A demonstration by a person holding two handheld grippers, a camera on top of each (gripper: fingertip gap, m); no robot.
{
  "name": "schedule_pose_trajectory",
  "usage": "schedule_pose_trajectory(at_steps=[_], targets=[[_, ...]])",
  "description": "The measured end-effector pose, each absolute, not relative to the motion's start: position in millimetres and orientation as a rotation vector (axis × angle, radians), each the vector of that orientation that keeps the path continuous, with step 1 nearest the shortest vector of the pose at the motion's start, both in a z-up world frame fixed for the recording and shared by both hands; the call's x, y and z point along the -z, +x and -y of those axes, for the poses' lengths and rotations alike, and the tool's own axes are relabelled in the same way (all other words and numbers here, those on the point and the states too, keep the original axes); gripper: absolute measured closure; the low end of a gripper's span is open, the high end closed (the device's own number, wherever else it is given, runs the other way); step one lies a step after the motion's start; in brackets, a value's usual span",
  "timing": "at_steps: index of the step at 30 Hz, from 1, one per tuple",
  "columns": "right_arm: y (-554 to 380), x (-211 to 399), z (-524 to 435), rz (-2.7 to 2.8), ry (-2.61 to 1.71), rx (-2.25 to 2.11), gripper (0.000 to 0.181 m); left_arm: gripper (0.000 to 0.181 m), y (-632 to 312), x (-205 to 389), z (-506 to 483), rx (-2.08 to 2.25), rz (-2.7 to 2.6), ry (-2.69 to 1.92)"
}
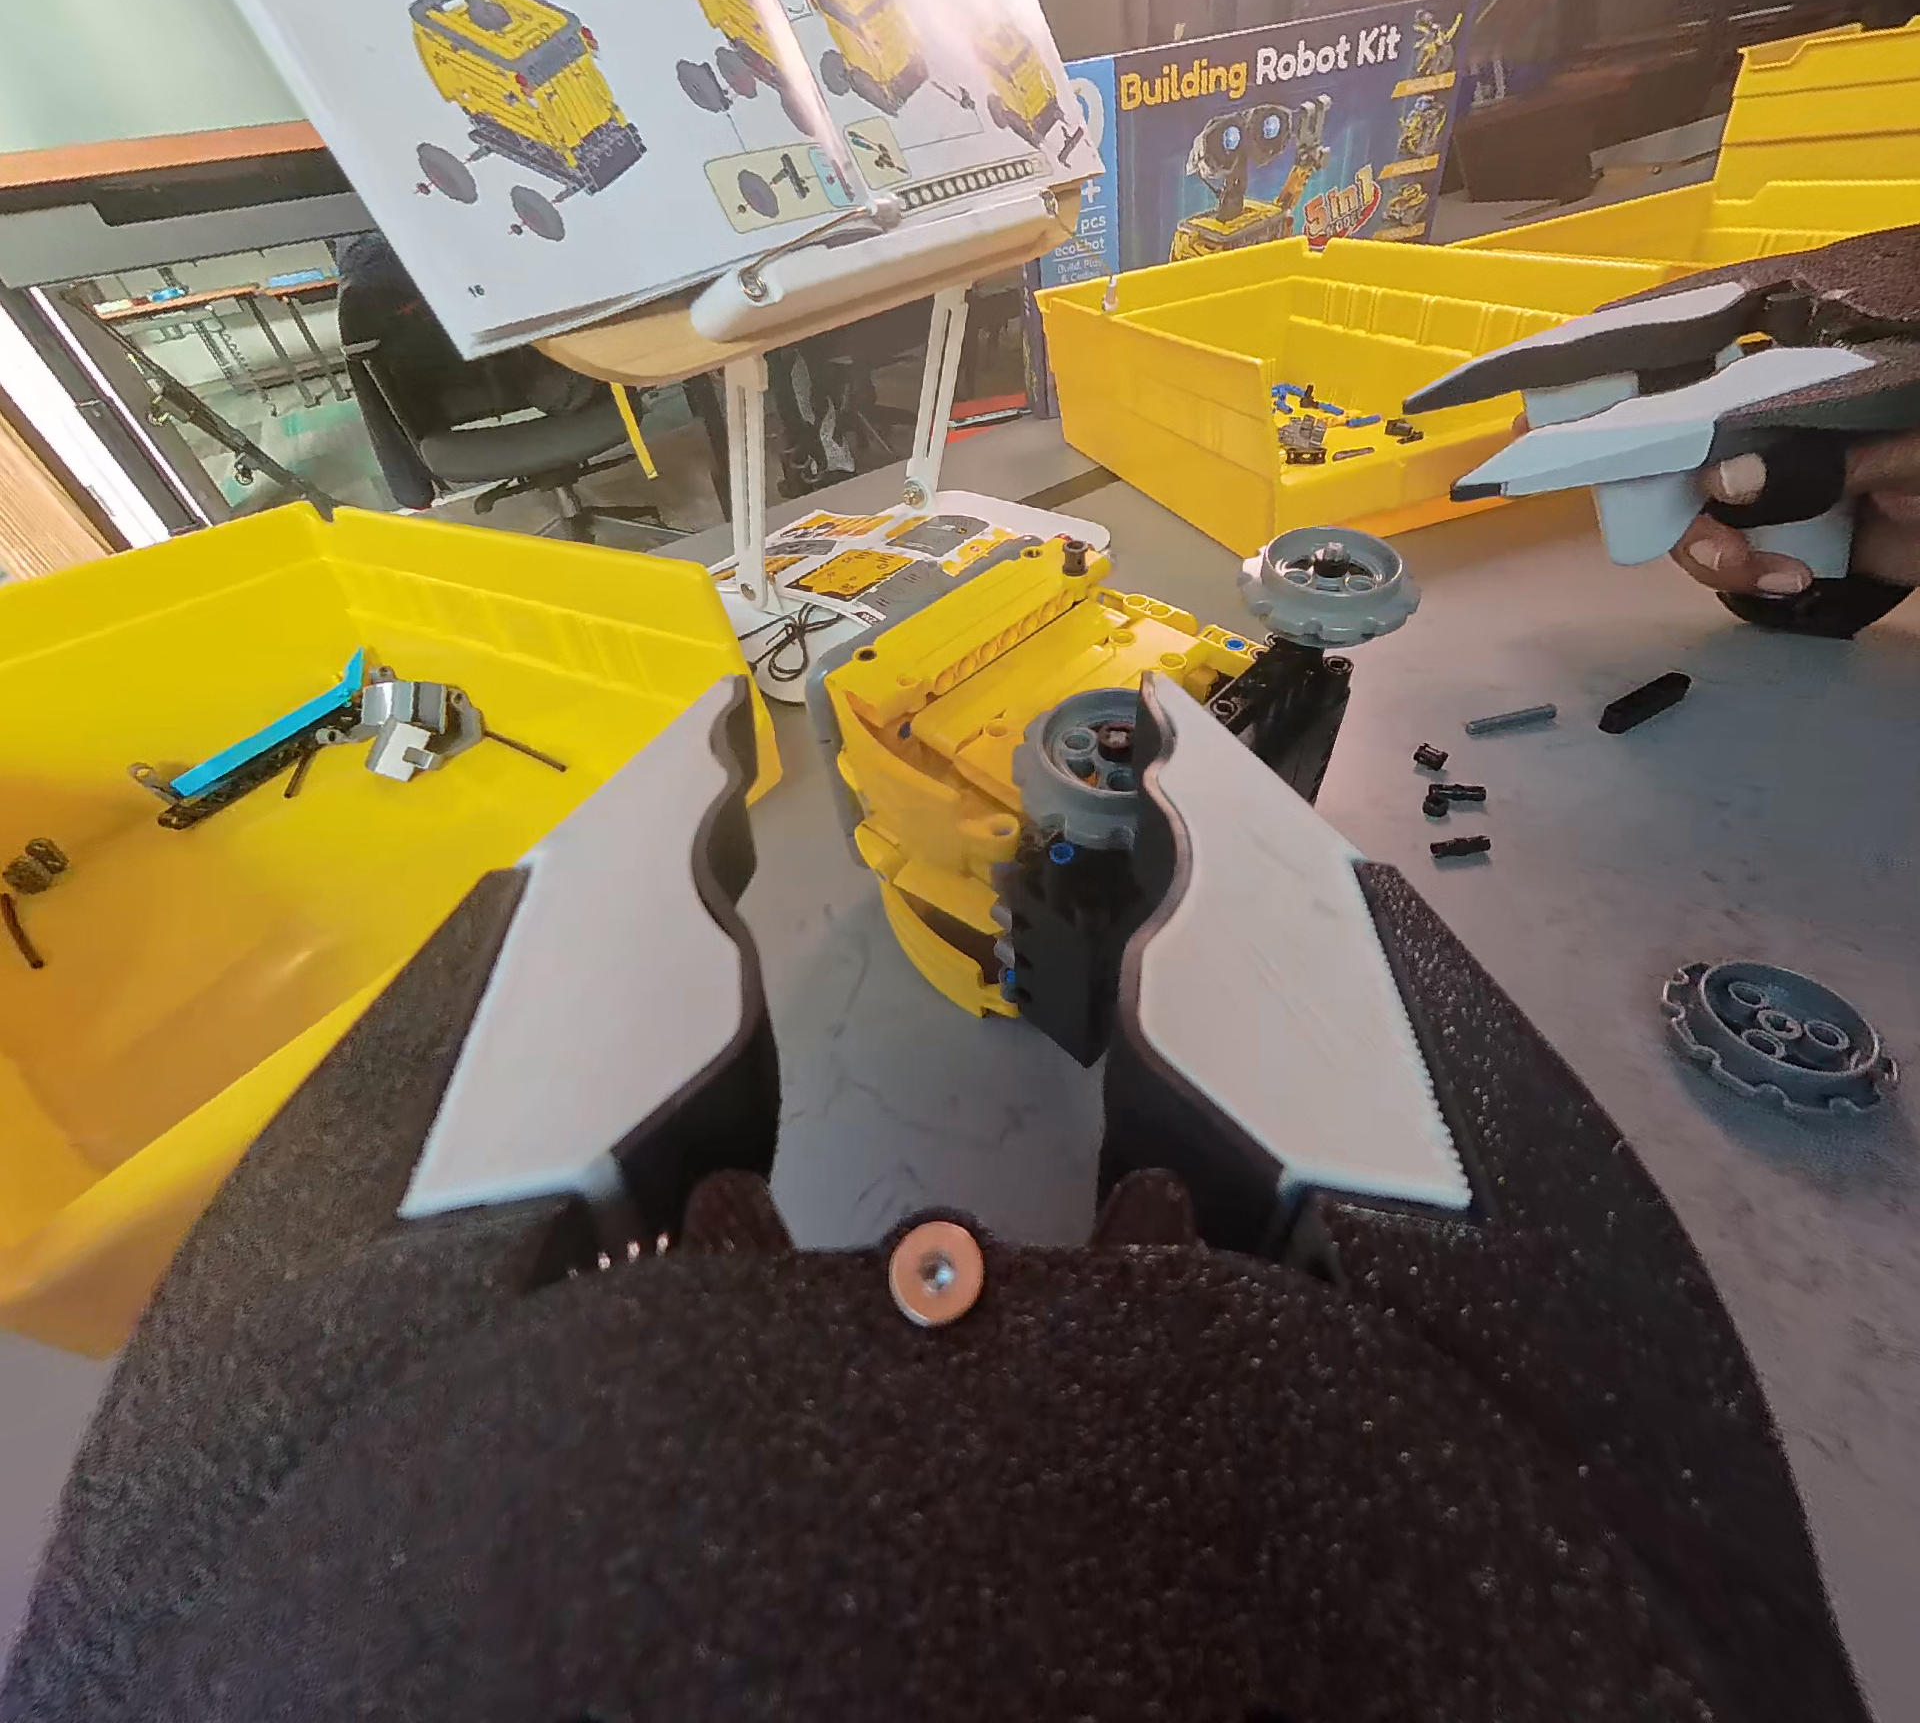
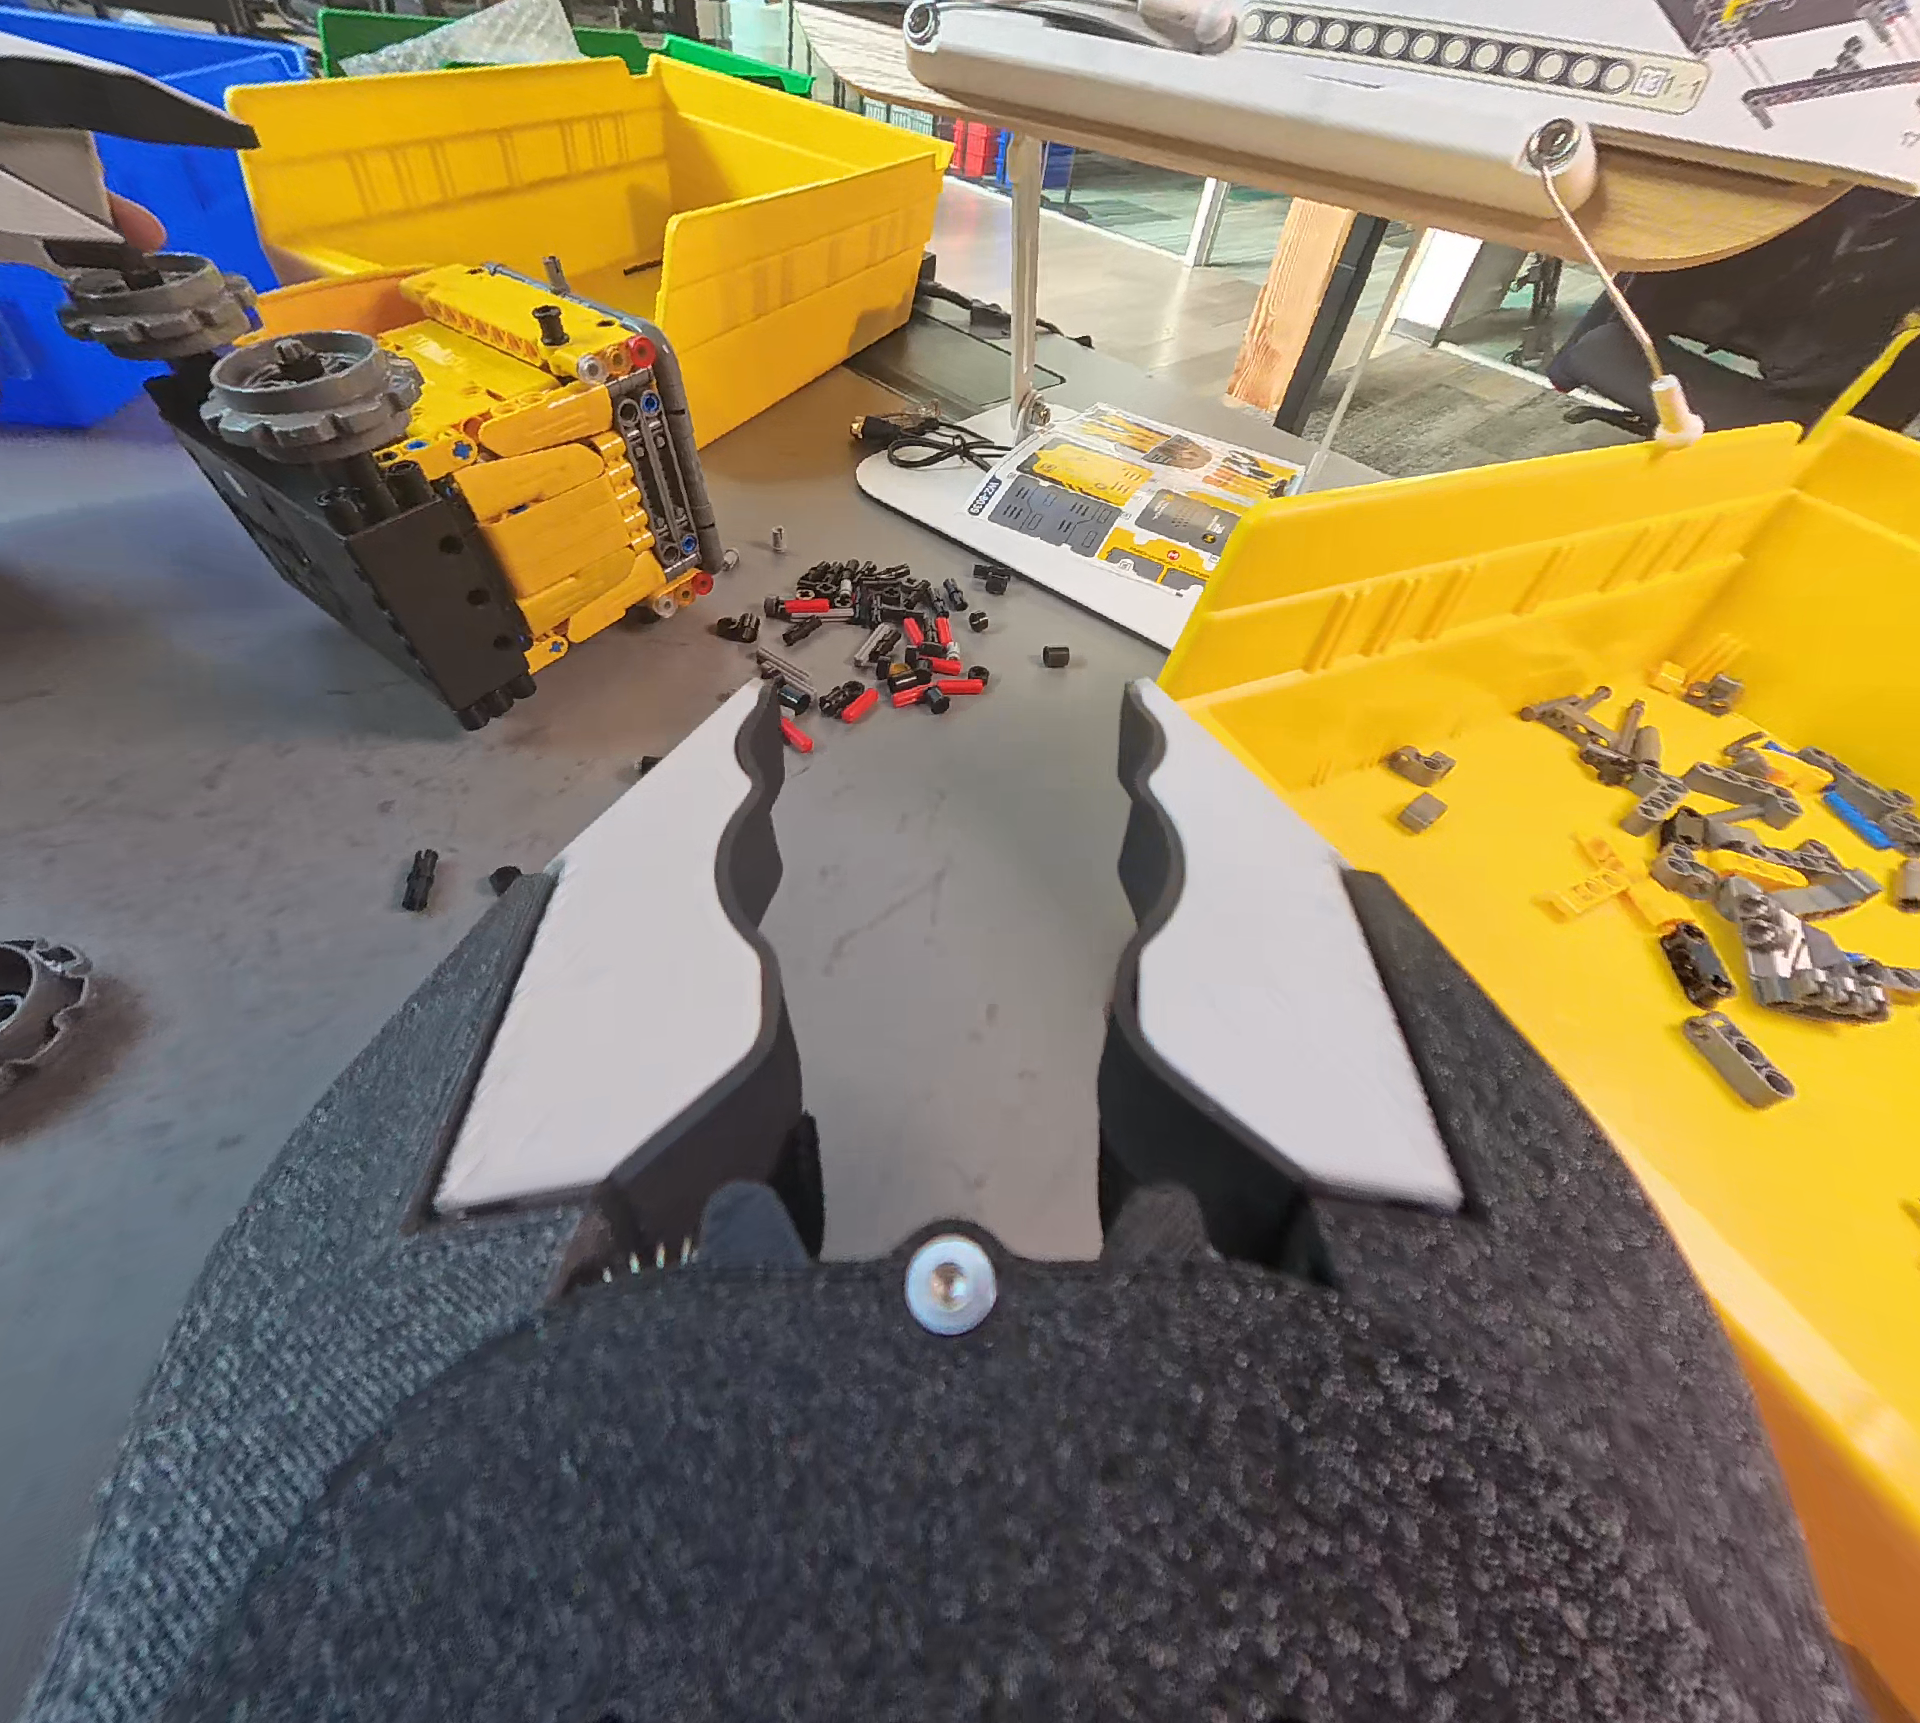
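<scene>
A yellow and black brick model (image 1: 966, 686) lies on its side on the grey table (image 1: 914, 1102). It also shows in the right wrist view (image 2: 540, 478). It carries two grey wheels, a near one (image 1: 1075, 774) and a far one (image 1: 1330, 582). My left gripper (image 1: 940, 707) is open, and its right finger (image 1: 1236, 894) lies against the near wheel. My right gripper (image 2: 951, 717) is open and empty above the table, just short of a pile of small black and red pins (image 2: 883, 634). The right gripper also shows in the left wrist view (image 1: 1444, 447), held by a hand beyond the model.
A loose grey wheel (image 1: 1777, 1039) lies on the table to the right. Small black pins (image 1: 1455, 790) and a grey axle (image 1: 1512, 719) lie near it. Yellow bins (image 1: 468, 572) (image 2: 1455, 572) with parts flank the model. An instruction booklet on a stand (image 1: 571, 63) and a kit box (image 1: 1278, 125) stand behind.
</scene>
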State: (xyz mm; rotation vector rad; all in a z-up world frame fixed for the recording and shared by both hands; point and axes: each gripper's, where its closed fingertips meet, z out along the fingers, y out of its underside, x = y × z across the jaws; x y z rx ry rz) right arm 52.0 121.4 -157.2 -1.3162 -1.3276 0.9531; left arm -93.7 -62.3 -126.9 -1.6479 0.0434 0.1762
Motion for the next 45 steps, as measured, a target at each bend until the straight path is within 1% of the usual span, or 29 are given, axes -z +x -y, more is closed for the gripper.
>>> schedule_pose_trajectory(at_steps=[9,17,20,25,31,37,45], targets=[[54,150,-121,1.309,-1.289,-0.934,0.116,0.110,-99,129,63,-0.143,0.001,-1.662],[60,153,-133,1.343,-1.322,-0.869,0.127,0.114,-94,132,61,-0.137,-0.024,-1.681],[59,163,-135,1.390,-1.354,-0.858,0.129,0.114,-92,129,62,-0.129,-0.033,-1.669],[59,177,-117,1.545,-1.339,-0.866,0.145,0.116,-87,124,64,-0.105,-0.049,-1.657],[57,203,-91,1.744,-1.321,-0.858,0.156,0.123,-83,122,65,-0.110,-0.065,-1.666],[71,223,-64,2.007,-1.281,-0.817,0.157,0.125,-83,124,65,-0.113,-0.069,-1.674],[85,238,-63,2.107,-1.386,-0.759,0.161,0.126,-80,131,62,-0.100,-0.078,-1.701]])
